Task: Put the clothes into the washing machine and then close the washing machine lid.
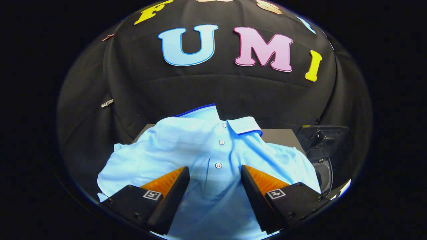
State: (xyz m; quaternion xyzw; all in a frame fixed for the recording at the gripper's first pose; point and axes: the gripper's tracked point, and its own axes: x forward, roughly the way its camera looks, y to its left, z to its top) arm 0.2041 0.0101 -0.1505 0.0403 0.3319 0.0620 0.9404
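Gripper [215, 173] is spread wide, fingers well apart, hovering over a light blue polo shirt with white buttons and a dark-trimmed collar [186, 150]. Nothing is clamped; whether the fingertips [181, 176] touch the cloth cannot be told. The shirt's button placket runs up through the gap between the fingers, lowest button just between the tips, collar beyond them. The shirt lies crumpled and spread on a dark grey flat surface [280, 136], covering most of it, one sleeve reaching out past the left finger. Beside the shirt, on its right, sits a dark machine with a round opening [325, 173] and a raised black lid [322, 136] above it.
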